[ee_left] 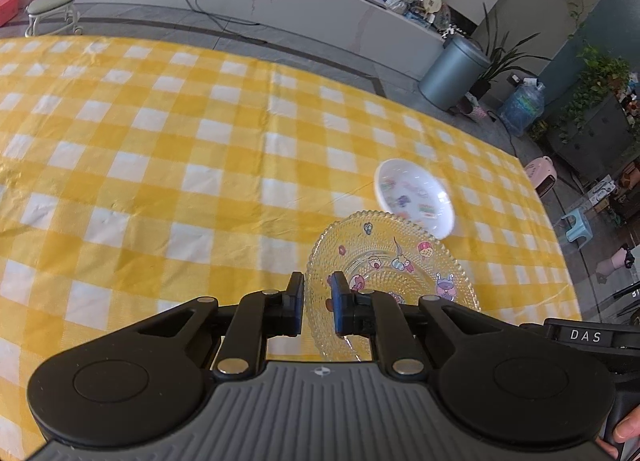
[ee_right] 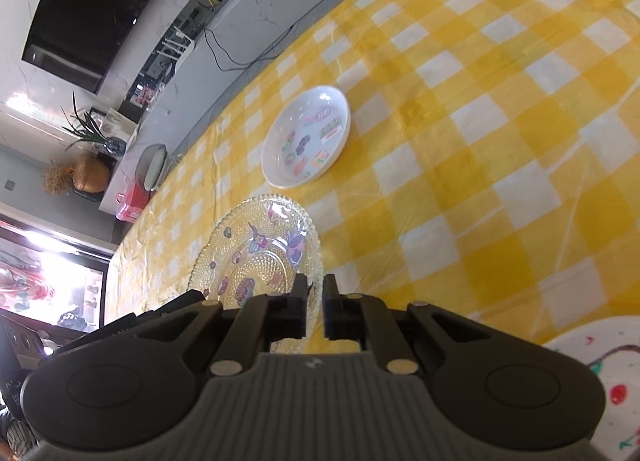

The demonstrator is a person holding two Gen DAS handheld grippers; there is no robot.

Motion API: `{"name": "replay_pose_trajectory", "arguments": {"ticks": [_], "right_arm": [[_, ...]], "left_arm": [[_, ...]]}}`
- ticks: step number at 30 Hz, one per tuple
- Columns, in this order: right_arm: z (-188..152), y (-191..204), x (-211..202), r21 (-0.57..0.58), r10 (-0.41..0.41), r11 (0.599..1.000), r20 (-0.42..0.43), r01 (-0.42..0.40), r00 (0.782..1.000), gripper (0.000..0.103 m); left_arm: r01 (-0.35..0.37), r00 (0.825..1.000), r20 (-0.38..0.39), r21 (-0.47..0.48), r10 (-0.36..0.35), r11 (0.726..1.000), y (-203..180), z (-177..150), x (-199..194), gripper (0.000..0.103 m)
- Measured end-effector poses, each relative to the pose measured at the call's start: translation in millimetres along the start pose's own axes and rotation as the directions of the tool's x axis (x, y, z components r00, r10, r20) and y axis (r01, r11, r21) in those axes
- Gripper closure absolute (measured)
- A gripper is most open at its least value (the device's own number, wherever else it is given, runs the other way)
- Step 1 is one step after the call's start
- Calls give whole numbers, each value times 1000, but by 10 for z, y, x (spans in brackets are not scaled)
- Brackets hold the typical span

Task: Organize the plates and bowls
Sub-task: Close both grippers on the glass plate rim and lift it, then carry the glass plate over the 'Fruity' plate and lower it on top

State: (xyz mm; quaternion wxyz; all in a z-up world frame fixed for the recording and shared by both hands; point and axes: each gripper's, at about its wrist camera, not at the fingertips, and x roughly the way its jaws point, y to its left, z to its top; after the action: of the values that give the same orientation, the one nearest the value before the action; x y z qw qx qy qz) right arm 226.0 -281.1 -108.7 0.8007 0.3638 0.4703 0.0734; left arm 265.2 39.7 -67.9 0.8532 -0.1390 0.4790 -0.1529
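A clear beaded glass plate (ee_left: 392, 261) with cartoon stickers is held between both grippers, tilted a little above the yellow checked tablecloth (ee_left: 160, 181). My left gripper (ee_left: 317, 289) is shut on its near left rim. My right gripper (ee_right: 316, 293) is shut on the opposite rim of the glass plate (ee_right: 256, 253). A small white dish (ee_left: 416, 197) with coloured prints lies on the cloth just beyond the glass plate; in the right wrist view the white dish (ee_right: 306, 137) sits further out on the table.
A second white plate (ee_right: 600, 373) with red and green drawings lies at the lower right of the right wrist view. The table's far edge runs past the dish, with a grey bin (ee_left: 452, 73), a stool (ee_left: 56, 1) and plants on the floor behind.
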Motion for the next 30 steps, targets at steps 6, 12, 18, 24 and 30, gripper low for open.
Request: {"name": "replay_pose_trajectory", "arguments": {"ticks": [6,12,18,24,30], "right_arm": [[-21,-134,-278,30,15,999,32,-16,999,98],[-10,-315,-604,84,45,995,78,-52,996,98],[-69,-464,-982,83,45,995,124,-56,991,98],[-201,-830,-1320,123,-1,992,121,-14,993,97],[-328,-1078,-1590,128,-97,988,86,85,992,97]], "left_arm": [[13,1000,-3,52,-12,999,-324,-11,-112,88],[33,999,8,112,-34,993,-698,-9,-267,88],[44,999,-7,119,-44,992,-1034,-146,-344,88],[86,995,-56,114,-80,990,-1309,-445,-257,88],[97,990,-113,74,-88,993,-1482,-800,-171,88]]}}
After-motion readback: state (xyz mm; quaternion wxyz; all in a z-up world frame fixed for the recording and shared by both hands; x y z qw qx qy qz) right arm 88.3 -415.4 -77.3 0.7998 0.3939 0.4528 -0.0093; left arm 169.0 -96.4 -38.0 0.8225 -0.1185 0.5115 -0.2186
